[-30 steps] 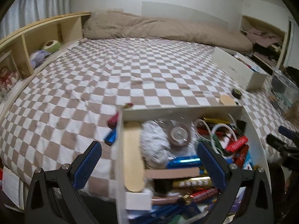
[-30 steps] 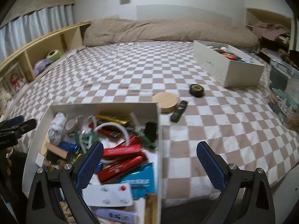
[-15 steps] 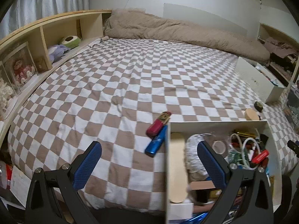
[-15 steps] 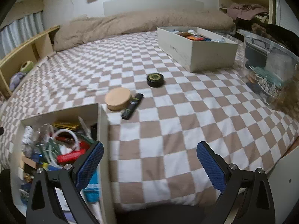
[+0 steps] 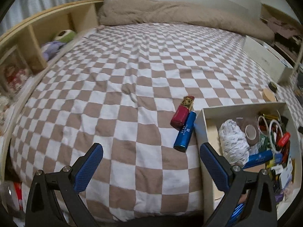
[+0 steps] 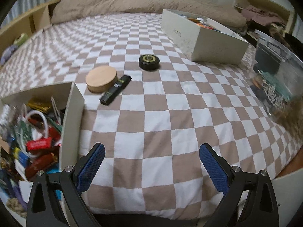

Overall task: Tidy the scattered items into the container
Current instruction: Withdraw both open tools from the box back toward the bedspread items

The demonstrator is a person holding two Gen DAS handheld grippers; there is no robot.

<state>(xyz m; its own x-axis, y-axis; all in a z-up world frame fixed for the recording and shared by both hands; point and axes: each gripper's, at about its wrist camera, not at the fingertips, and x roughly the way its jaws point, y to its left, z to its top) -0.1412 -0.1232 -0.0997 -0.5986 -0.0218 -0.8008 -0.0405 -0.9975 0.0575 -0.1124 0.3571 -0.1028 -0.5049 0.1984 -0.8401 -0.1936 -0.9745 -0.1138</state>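
A white box (image 5: 243, 107) (image 6: 74, 102) crammed with small items sits near the front edge of a checkered bed. Just left of it lie a dark red tube (image 5: 182, 112) and a blue tube (image 5: 185, 131), side by side. My left gripper (image 5: 150, 165) hovers open over the bedspread, short of the two tubes, with nothing between its fingers. On the box's other side rest a round wooden lid (image 6: 101, 78), a black stick (image 6: 115, 89) and a black round tin (image 6: 149, 62). My right gripper (image 6: 151, 165) hangs open and empty above bare bedspread, nearer than those three.
A second white box (image 6: 202, 36) with items stands at the far right of the bed. A clear plastic bin (image 6: 278, 71) lies off the right edge. Wooden shelves (image 5: 37, 36) run along the left side, and a beige duvet (image 5: 170, 13) is heaped at the head.
The left gripper has swung left off the box, so the red and blue tubes now lie ahead of it. The right gripper has swung right off the box toward the lid, stick and tin.
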